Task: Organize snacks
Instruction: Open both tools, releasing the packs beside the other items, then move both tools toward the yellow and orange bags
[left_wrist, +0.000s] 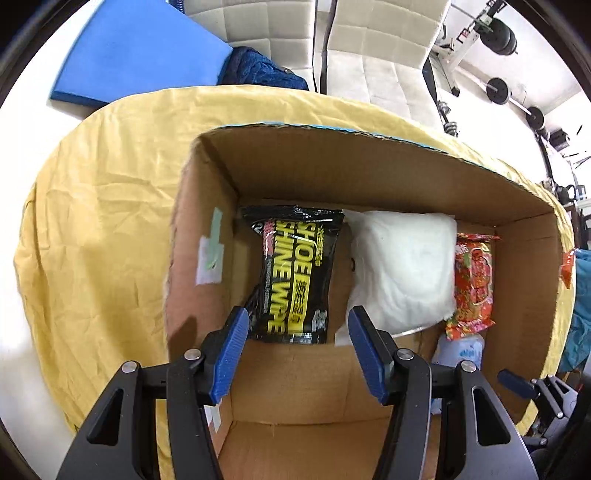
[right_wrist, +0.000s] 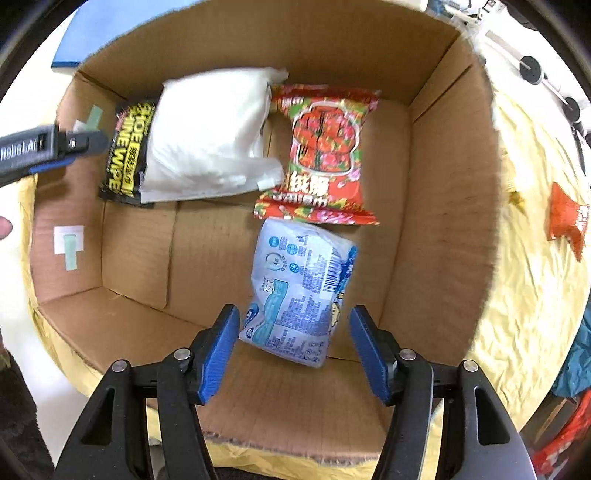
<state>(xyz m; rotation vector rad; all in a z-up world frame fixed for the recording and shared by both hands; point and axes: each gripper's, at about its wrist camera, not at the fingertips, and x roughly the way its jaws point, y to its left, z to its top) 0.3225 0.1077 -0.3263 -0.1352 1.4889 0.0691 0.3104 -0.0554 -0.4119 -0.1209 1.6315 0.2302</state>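
Note:
An open cardboard box (left_wrist: 369, 173) (right_wrist: 443, 184) stands on a yellow cloth. On its floor lie a black "Shoe Shine Wipe" pack (left_wrist: 295, 273) (right_wrist: 127, 155), a white pouch (left_wrist: 402, 269) (right_wrist: 210, 133), a red flowered snack bag (left_wrist: 474, 284) (right_wrist: 325, 155) and a pale blue packet (left_wrist: 461, 350) (right_wrist: 303, 291). My left gripper (left_wrist: 295, 325) is open above the near end of the black pack, holding nothing. My right gripper (right_wrist: 293, 323) is open over the blue packet's near end; the packet rests on the box floor between the fingers.
An orange wrapper (right_wrist: 565, 218) lies on the yellow cloth (right_wrist: 535, 258) right of the box. A blue mat (left_wrist: 136, 51) and white chairs (left_wrist: 384, 48) lie beyond the table. The left gripper's body (right_wrist: 44, 147) reaches over the box's left wall.

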